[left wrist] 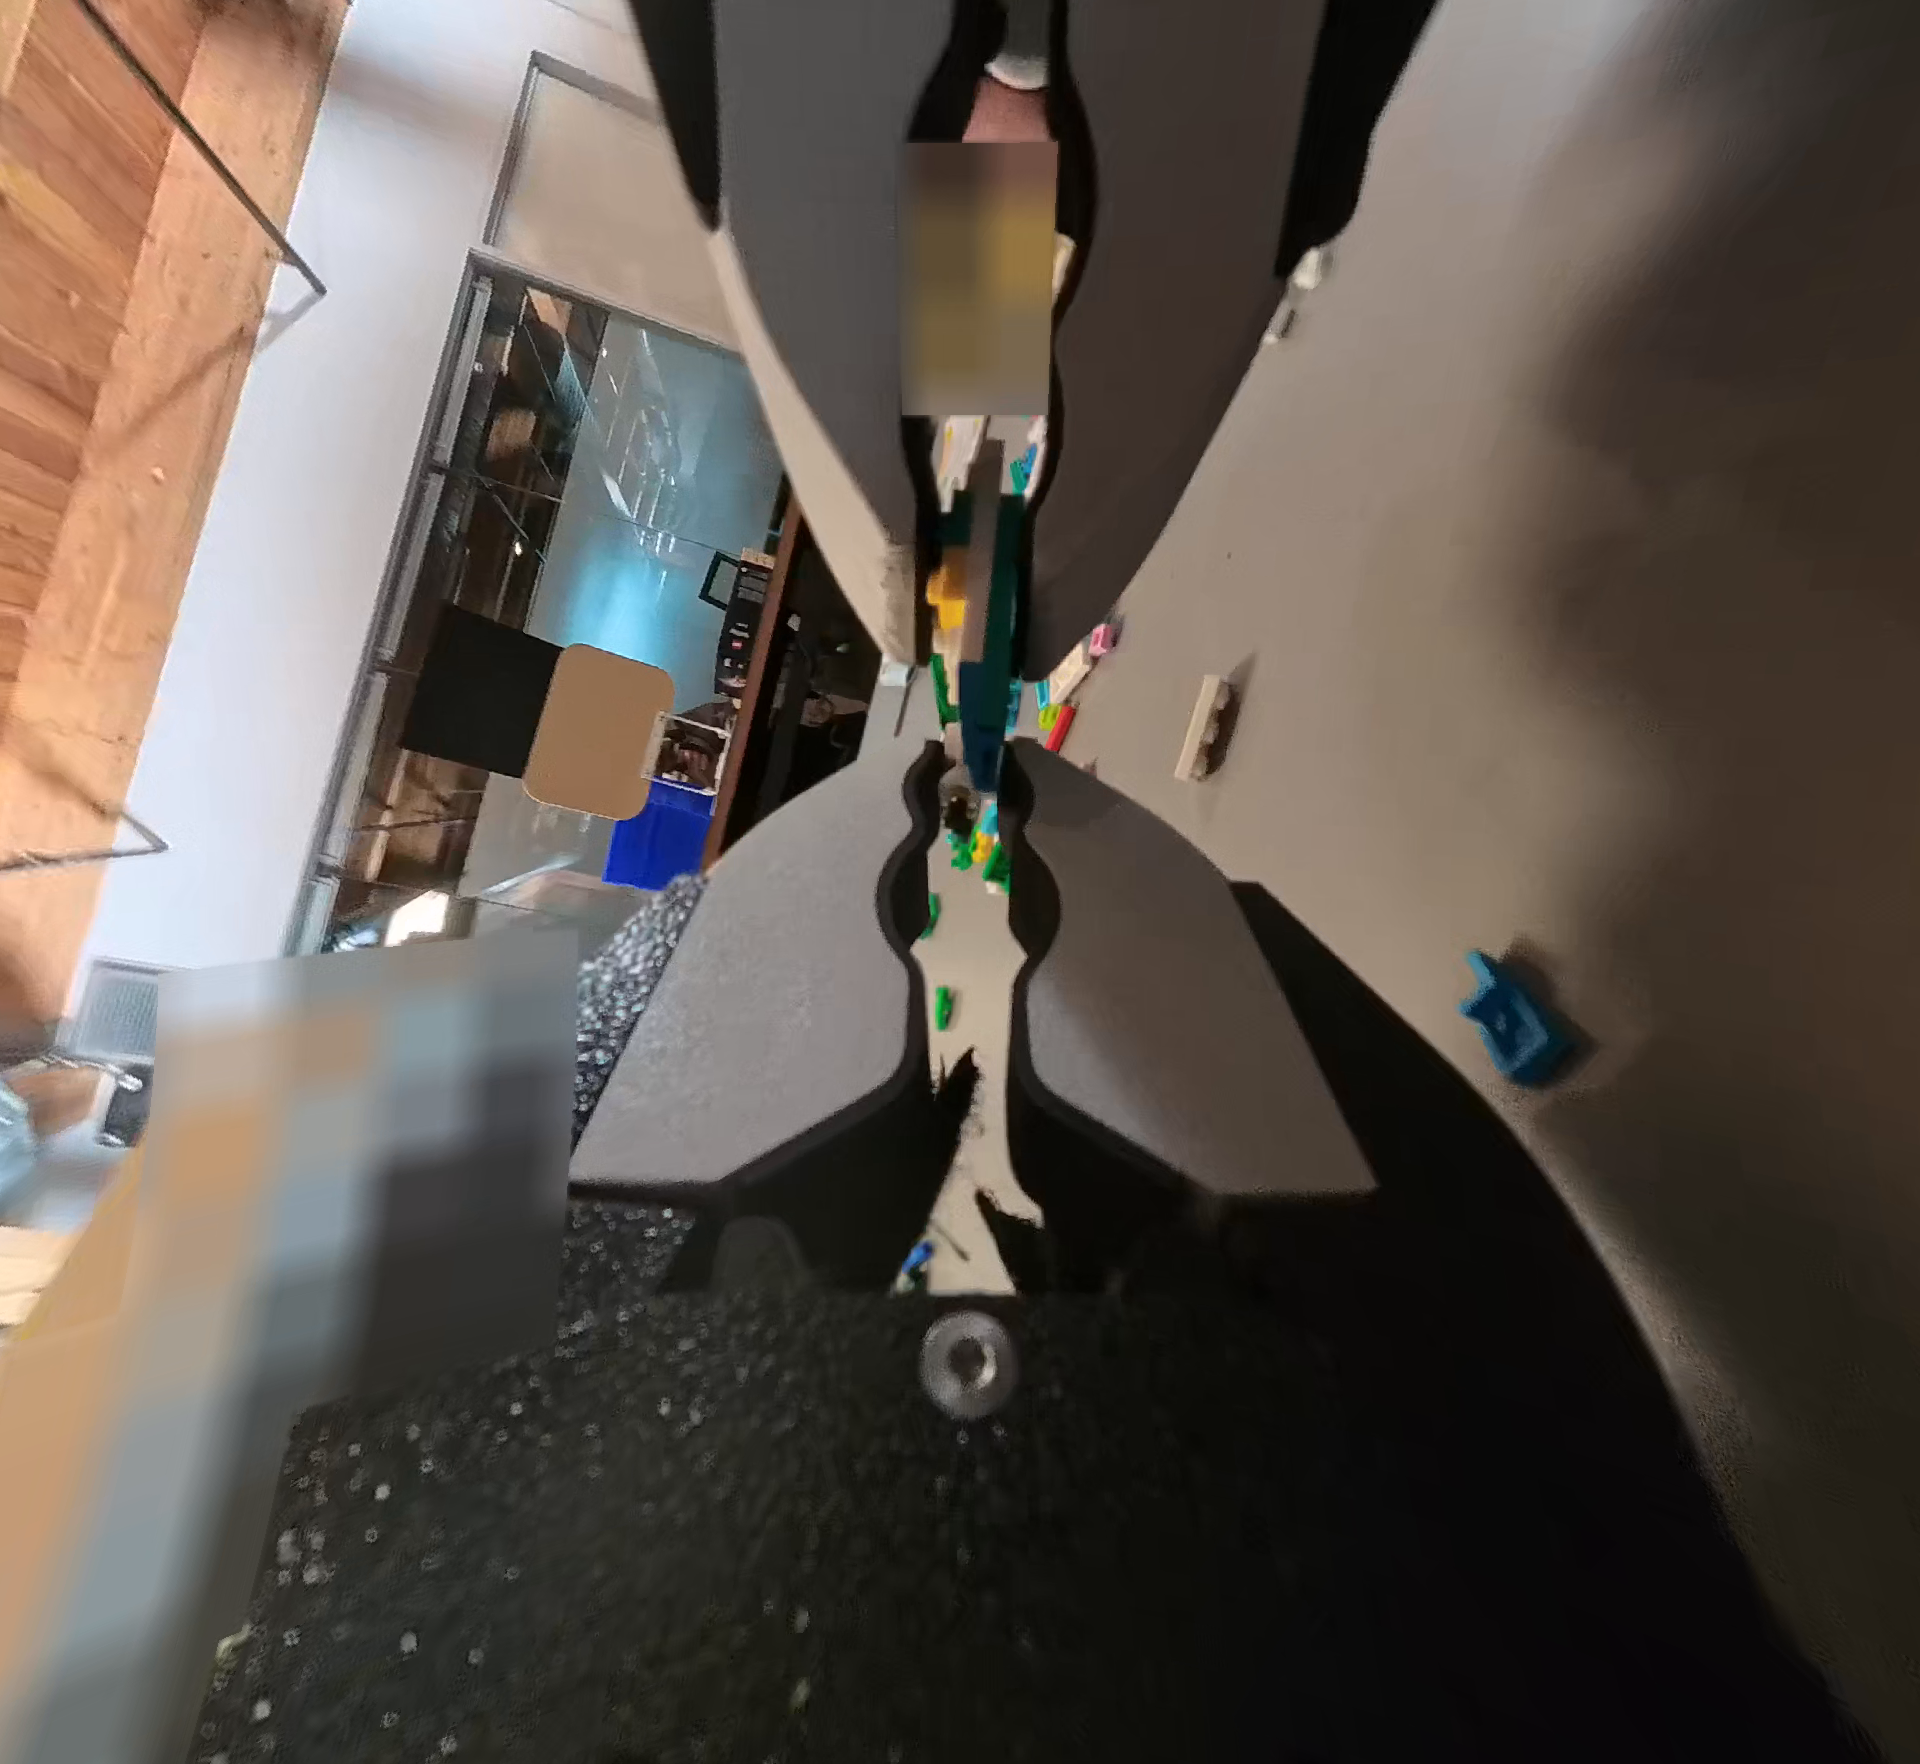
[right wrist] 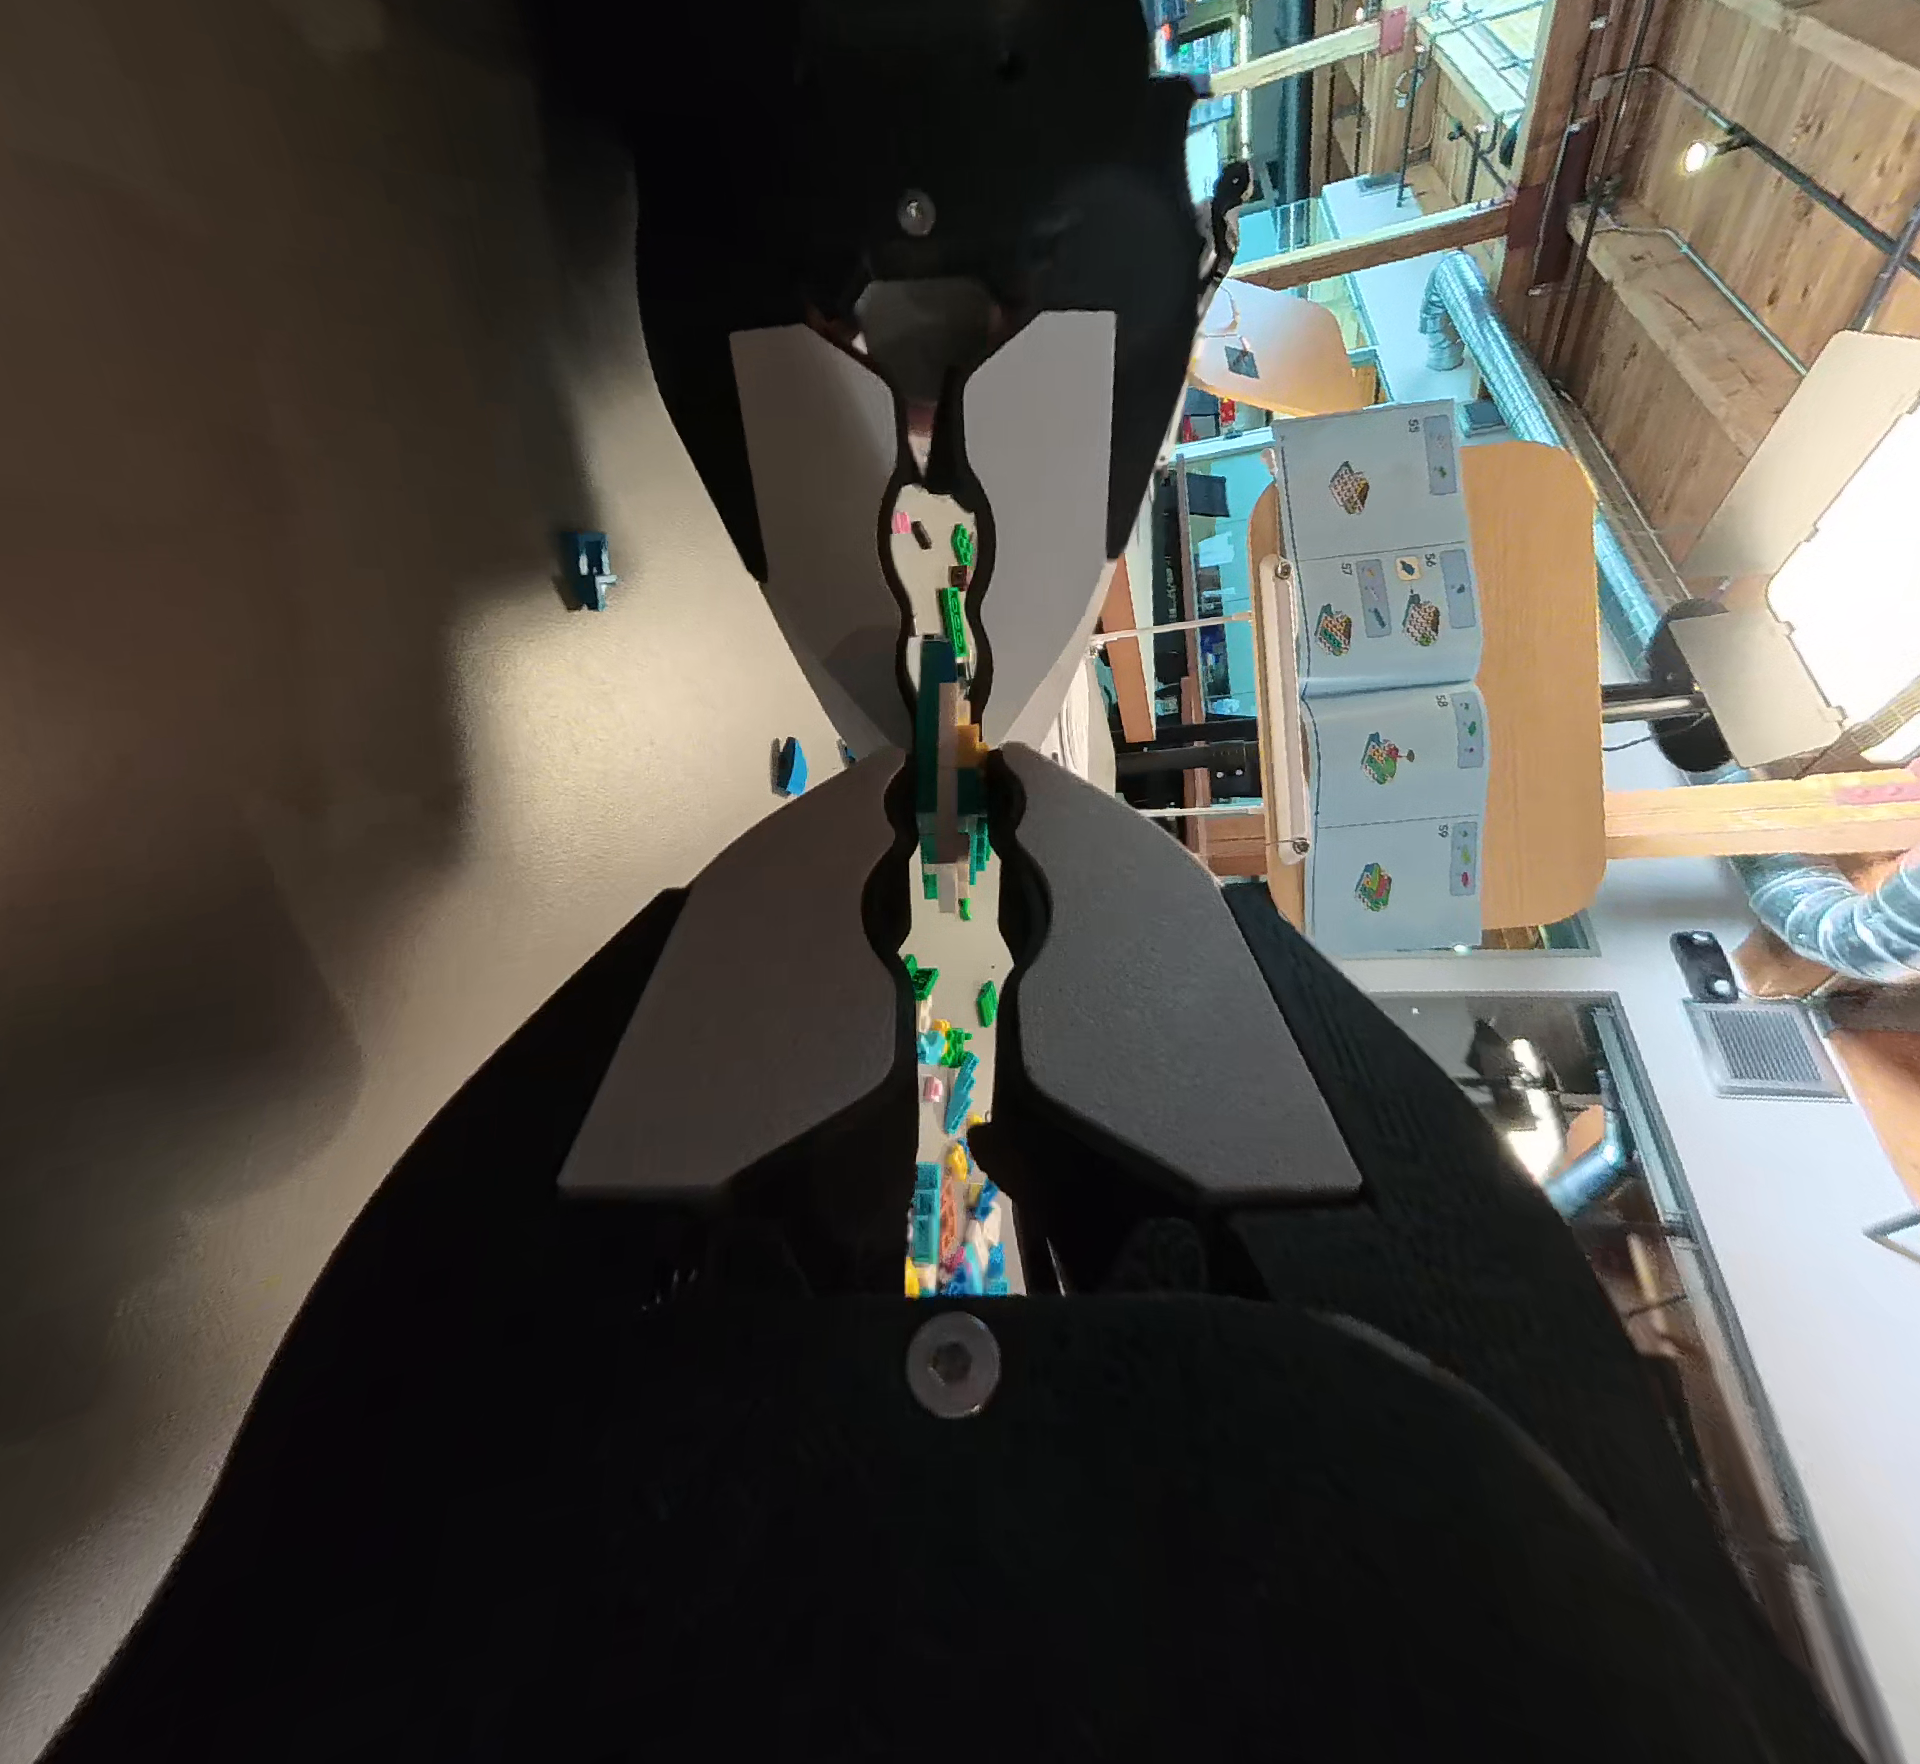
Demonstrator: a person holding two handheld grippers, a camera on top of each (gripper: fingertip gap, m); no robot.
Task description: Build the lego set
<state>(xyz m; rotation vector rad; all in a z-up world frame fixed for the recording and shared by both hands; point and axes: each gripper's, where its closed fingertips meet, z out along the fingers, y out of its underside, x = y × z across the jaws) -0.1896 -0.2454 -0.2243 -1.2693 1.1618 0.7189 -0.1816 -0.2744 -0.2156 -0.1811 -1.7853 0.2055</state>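
A small lego assembly (left wrist: 982, 644) of teal, grey, yellow and green bricks hangs above the grey table (left wrist: 1455, 519) between my two grippers, which face each other tip to tip. My left gripper (left wrist: 974, 758) is shut on its near teal end. The right gripper's fingers (left wrist: 831, 364) come in from the top of the left wrist view and clamp its far end. In the right wrist view my right gripper (right wrist: 951, 764) is shut on the same assembly (right wrist: 948, 758), and the left gripper's fingers (right wrist: 1049, 551) pinch it from the opposite side.
Loose bricks lie on the table: a blue piece (left wrist: 1517, 1018), a tan plate (left wrist: 1205, 727), green bits (left wrist: 977, 852), two blue pieces (right wrist: 587, 566) (right wrist: 790, 764) and a mixed pile (right wrist: 951, 1215). An open instruction booklet (right wrist: 1382, 675) stands on a wooden holder. A person's sleeve (right wrist: 1849, 914) is behind it. The tips of both grippers are at nearly the same place.
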